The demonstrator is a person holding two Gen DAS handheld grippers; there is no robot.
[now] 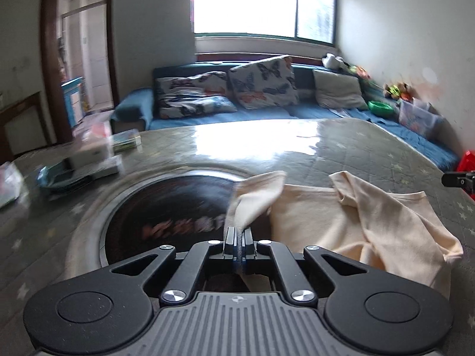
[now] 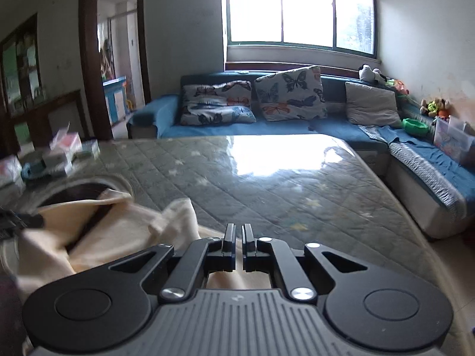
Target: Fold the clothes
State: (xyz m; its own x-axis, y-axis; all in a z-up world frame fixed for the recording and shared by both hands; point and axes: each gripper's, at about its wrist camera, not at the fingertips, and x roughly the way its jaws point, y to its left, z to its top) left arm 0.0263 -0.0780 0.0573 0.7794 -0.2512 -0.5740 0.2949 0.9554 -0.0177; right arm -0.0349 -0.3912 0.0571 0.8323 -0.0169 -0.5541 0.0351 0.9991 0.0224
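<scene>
With the left gripper [image 1: 239,238] clamped on an edge of the cream garment [image 1: 365,222] over the tabletop [image 1: 371,154], and the right gripper [image 2: 239,234] closed (cloth beneath, hold unclear), an uneven lift could bunch the fold

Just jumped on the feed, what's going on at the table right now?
A person is folding a cream garment on the quilted table with a claw in each hand. The left claw is shut on a corner of the cloth, lifted off the table. The right claw is shut too; cloth lies beneath it, but whether it holds any can't be told.
</scene>
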